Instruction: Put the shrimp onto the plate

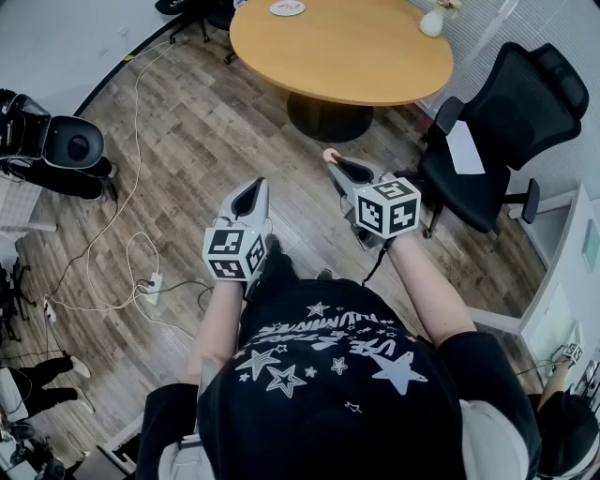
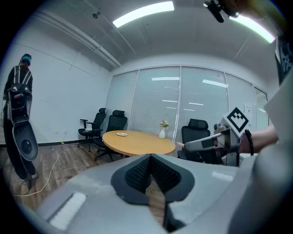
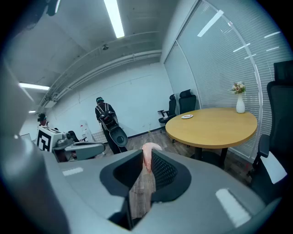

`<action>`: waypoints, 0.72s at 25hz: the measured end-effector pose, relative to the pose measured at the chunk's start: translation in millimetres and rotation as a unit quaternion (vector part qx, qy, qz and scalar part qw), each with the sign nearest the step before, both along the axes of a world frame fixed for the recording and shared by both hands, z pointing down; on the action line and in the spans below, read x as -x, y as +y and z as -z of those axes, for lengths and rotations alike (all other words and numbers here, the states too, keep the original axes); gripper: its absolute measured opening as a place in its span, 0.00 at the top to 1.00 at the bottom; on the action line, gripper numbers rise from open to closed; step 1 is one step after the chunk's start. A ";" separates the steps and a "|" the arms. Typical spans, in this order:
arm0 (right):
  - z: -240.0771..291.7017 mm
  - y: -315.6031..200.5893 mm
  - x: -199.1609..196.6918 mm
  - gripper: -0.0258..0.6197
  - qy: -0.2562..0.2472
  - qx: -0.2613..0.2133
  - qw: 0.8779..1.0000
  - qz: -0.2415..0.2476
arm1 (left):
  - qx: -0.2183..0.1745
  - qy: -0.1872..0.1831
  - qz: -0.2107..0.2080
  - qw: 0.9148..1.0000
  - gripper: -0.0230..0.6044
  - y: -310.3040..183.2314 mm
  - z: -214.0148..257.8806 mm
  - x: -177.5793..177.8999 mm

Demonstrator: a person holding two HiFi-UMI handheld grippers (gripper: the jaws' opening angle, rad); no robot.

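A pink shrimp (image 3: pixel 148 154) is pinched between the tips of my right gripper (image 3: pixel 146 160), which is shut on it. In the head view the shrimp (image 1: pixel 330 155) sticks out of the right gripper (image 1: pixel 336 163), held over the wooden floor short of the round table (image 1: pixel 375 56). A small white plate (image 1: pixel 287 7) lies at the table's far edge and also shows in the right gripper view as the plate (image 3: pixel 187 116). My left gripper (image 1: pixel 251 189) hangs beside the right one, its tips (image 2: pixel 150 157) together with nothing between them.
A white vase (image 1: pixel 431 21) with flowers stands on the table. A black office chair (image 1: pixel 506 131) with a paper on it is at the right. White cables (image 1: pixel 131 187) trail across the floor, and a black device (image 1: pixel 66 145) stands at the left. More chairs (image 2: pixel 98 128) wait behind the table.
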State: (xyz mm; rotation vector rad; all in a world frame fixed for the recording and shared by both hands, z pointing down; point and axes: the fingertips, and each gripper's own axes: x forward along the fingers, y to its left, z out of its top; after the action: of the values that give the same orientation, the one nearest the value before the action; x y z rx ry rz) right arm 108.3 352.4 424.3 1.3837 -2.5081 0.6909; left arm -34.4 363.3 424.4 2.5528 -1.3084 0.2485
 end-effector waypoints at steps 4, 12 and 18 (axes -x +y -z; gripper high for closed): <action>0.8 -2.3 -3.8 0.87 0.005 -0.006 1.000 0.003 | -0.006 0.002 0.004 1.000 0.96 -2.5 2.4 -4.6; -0.5 1.5 -9.6 0.87 0.002 -0.006 1.000 0.000 | 0.000 -0.001 0.004 1.000 0.96 0.5 0.6 -6.9; -7.8 -1.4 -18.4 0.87 -0.002 0.002 1.000 -0.011 | 0.006 -0.005 -0.003 1.000 0.96 -3.8 -3.7 -12.6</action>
State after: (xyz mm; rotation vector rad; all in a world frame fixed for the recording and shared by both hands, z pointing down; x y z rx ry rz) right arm 126.7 351.0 432.1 1.4125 -2.4965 0.7052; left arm -21.9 359.5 428.0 2.5491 -1.2983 0.2714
